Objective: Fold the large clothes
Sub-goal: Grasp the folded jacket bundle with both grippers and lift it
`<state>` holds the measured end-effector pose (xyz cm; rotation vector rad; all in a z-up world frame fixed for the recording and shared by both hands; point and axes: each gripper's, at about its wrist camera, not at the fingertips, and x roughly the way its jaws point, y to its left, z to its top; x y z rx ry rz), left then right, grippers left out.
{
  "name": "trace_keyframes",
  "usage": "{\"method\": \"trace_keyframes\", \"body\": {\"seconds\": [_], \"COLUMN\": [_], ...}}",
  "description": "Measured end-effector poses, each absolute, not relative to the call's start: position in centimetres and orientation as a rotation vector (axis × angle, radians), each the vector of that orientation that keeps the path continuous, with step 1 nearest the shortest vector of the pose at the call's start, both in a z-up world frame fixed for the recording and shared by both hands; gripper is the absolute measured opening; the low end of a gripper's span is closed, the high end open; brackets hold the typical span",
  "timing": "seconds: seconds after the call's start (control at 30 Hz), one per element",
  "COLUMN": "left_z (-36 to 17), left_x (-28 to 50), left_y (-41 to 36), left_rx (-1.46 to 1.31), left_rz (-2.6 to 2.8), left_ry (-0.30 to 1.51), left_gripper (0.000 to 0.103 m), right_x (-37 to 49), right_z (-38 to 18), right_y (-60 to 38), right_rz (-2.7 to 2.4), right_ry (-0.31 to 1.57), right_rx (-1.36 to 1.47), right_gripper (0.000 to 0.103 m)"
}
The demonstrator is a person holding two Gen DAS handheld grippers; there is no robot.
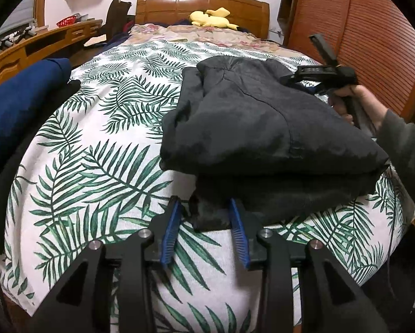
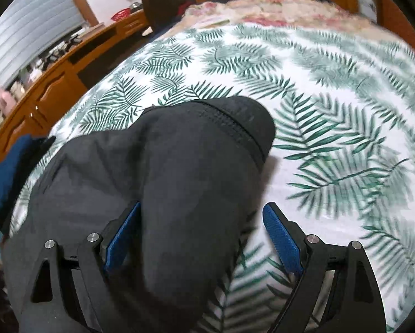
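A dark grey garment [image 1: 252, 127] lies folded in a bundle on the leaf-print bedsheet [image 1: 96, 127]. My left gripper [image 1: 204, 211] is at the garment's near edge, its blue pads [image 1: 170, 230] apart with a dark corner of cloth between them; it looks open. My right gripper shows in the left wrist view [image 1: 318, 75] at the garment's far right, held in a hand. In the right wrist view the right gripper [image 2: 202, 216] is open, wide over the garment [image 2: 163, 183], with cloth between the pads [image 2: 282, 238] but no squeeze.
A blue and black pile of clothes [image 1: 18, 105] lies at the bed's left edge. A yellow plush toy [image 1: 211, 18] sits by the wooden headboard [image 1: 202, 2]. A wooden desk [image 1: 40, 41] runs along the left, a wooden wardrobe [image 1: 360, 27] on the right.
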<state>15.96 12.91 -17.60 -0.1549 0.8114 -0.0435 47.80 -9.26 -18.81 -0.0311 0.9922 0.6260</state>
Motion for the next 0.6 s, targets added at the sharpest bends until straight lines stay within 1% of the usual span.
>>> {"method": "trace_keyframes", "body": {"seconds": [0.17,0.2,0.23,0.3,0.33,0.37,0.4,0.43,0.47,0.6], "left_z": [-18.3,-18.4,-18.4,-18.4,-18.4,-18.3,-18.3,-18.3,-18.3,-18.2], "left_x": [16.5,16.5,16.5,16.5,16.4,16.4,16.3,16.3,16.3,16.5], "left_y": [13.1,13.2,13.3,13.4,13.3,13.1,12.9,12.8,12.7,12.4], "left_rx": [-0.169,-0.176,-0.191,-0.205,-0.205,-0.198,-0.194,-0.19,-0.182,-0.152], "left_rz": [-0.073,-0.076,-0.075,-0.073,-0.071,-0.068,-0.073,-0.083,-0.084,-0.076], "left_ry": [0.818,0.812,0.811,0.812,0.814,0.815,0.817,0.818,0.818,0.828], "left_gripper": [0.036,0.036,0.036,0.037,0.036,0.036,0.036,0.036,0.036,0.036], "right_x": [48.9,48.7,48.5,48.4,48.2,48.1,47.8,47.1,46.7,43.4], "right_z": [-20.6,-20.8,-20.8,-20.7,-20.5,-20.3,-20.0,-19.2,-18.5,-16.0], "right_y": [-8.1,-7.8,-7.7,-7.9,-8.1,-8.3,-8.8,-9.4,-9.7,-11.9], "right_rz": [0.644,0.646,0.656,0.651,0.651,0.651,0.65,0.642,0.642,0.625], "right_ry": [1.051,1.046,1.039,1.035,1.034,1.029,1.011,0.97,0.936,0.863], "right_rx": [0.021,0.018,0.021,0.021,0.019,0.019,0.022,0.03,0.042,0.015], "right_gripper": [0.089,0.088,0.082,0.077,0.071,0.061,0.053,0.039,0.034,0.031]}}
